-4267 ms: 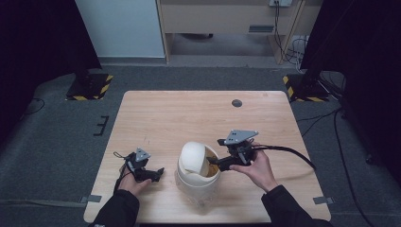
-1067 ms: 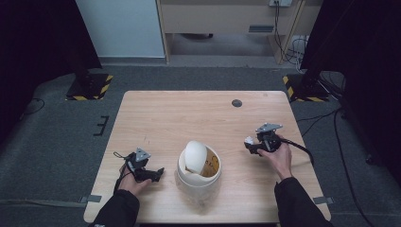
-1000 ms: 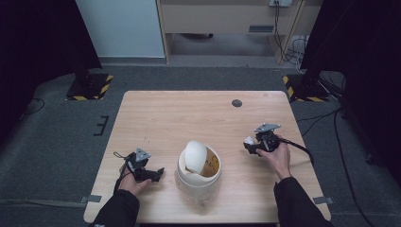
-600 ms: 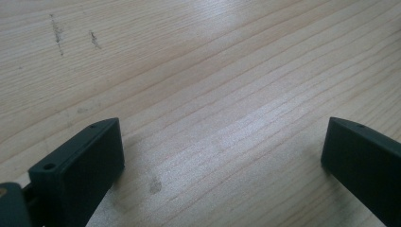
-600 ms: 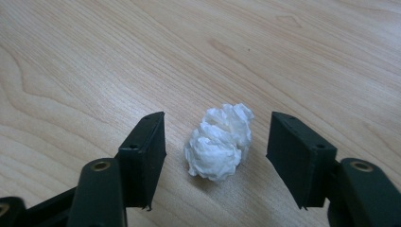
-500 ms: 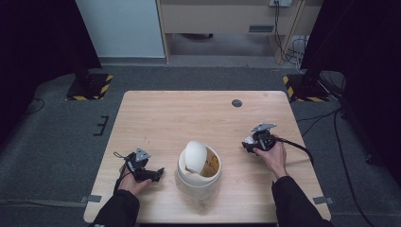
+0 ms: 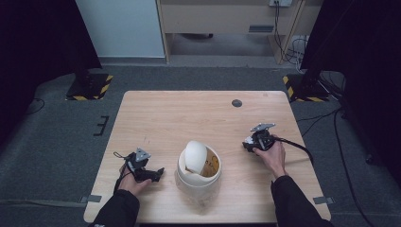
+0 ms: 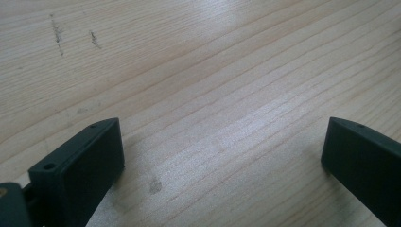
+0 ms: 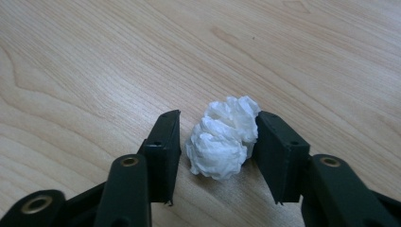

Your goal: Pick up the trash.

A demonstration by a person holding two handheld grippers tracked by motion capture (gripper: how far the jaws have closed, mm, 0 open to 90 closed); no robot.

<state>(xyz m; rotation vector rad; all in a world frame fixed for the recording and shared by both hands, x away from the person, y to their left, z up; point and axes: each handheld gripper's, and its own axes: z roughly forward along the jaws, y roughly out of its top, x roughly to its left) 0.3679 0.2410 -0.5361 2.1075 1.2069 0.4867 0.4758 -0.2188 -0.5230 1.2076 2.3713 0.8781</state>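
White and crumpled, the tissue wad (image 9: 223,142) lies on the pale wooden desk (image 7: 189,118) between the two black fingers (image 9: 163,149) of the right gripper (image 9: 220,156). The finger on the right of the right gripper view touches the wad's edge, while the other stands just beside it with a thin gap, so the fingers — which have just been closing in — bracket the paper without yet clamping it. In the high view the right gripper (image 7: 257,140) sits near the desk's right edge, held low by the right hand (image 7: 270,153), its cable trailing off to the right. Toward the middle of the near half of the desk stands a cream bin (image 7: 199,172) with a rounded swing lid (image 7: 195,155) tilted in its mouth, well apart from the wad's spot. Farther left, the left gripper (image 7: 142,169) rests near the near-left part of the desk in the left hand (image 7: 130,182); its fingers (image 8: 80,165) are spread wide over bare wood grain, grasping nothing. A small dark round disc (image 7: 237,103) lies at the far side of the desk.
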